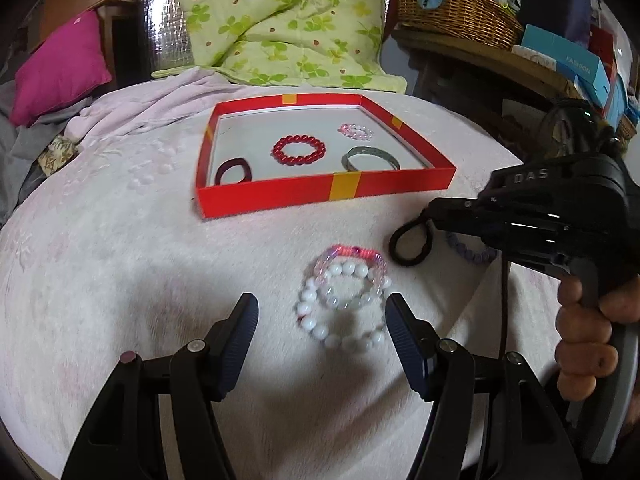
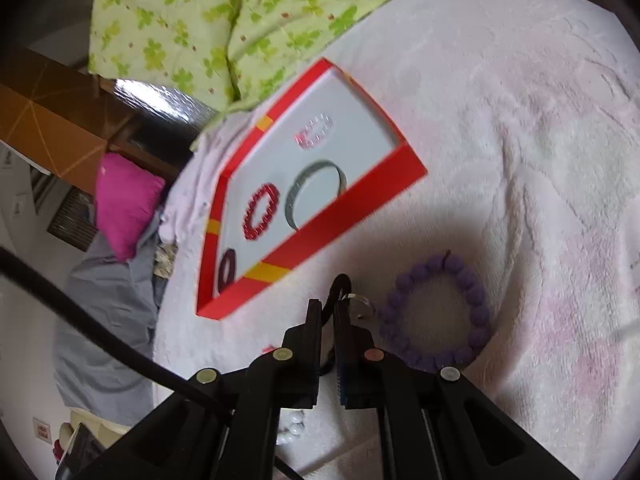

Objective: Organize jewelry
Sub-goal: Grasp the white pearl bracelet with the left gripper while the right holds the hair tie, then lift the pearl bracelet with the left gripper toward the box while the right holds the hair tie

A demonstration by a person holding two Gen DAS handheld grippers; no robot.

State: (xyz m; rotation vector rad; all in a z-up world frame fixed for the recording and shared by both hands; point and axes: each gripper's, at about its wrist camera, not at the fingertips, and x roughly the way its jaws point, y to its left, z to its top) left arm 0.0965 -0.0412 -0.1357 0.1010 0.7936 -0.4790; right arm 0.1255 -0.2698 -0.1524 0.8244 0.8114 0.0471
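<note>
A red tray (image 1: 280, 196) (image 2: 360, 208) on the pale fleece blanket holds a red bead bracelet (image 1: 280, 155), a green bangle (image 1: 352, 154), a small pink bracelet (image 1: 346, 130) and a dark maroon hair tie (image 1: 224, 168). Nearer, overlapping white bead bracelets (image 1: 310, 296) and a clear pink one (image 1: 340, 254) lie between the fingers of my open left gripper (image 1: 321, 304), untouched. My right gripper (image 1: 430, 210) (image 2: 328, 308) is shut on a black hair tie (image 1: 406, 262) (image 2: 340, 280), whose loop hangs onto the blanket. Just right of it lies a purple bead bracelet (image 1: 472, 256) (image 2: 482, 314).
A green clover-print quilt (image 1: 280, 20) lies behind the tray and a magenta pillow (image 1: 60, 68) at the far left. At the right, a shelf carries a wicker basket (image 1: 460, 12) and a blue box (image 1: 568, 56). A hand (image 1: 588, 328) grips the right gripper's handle.
</note>
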